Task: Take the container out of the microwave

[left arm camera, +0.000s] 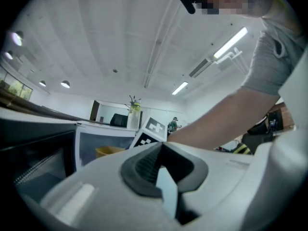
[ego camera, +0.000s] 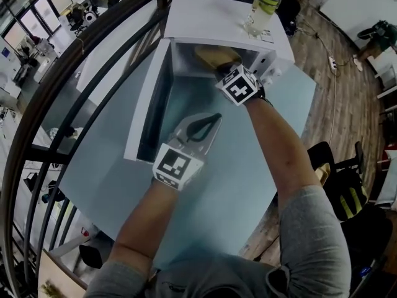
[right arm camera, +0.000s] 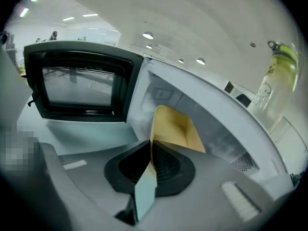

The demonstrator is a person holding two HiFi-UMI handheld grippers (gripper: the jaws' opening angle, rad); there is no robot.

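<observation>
Yellow container [right arm camera: 179, 129], mouth upward, wall clamped in right gripper [right arm camera: 150, 147]; left gripper [left arm camera: 161, 149] closed, empty

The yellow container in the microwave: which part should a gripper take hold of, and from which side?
Pinch the container by its thin near wall, one jaw inside, one outside, entering through the microwave door opening. It is open-topped and that edge sits nearest the opening; the right gripper is shut on it this way.
</observation>
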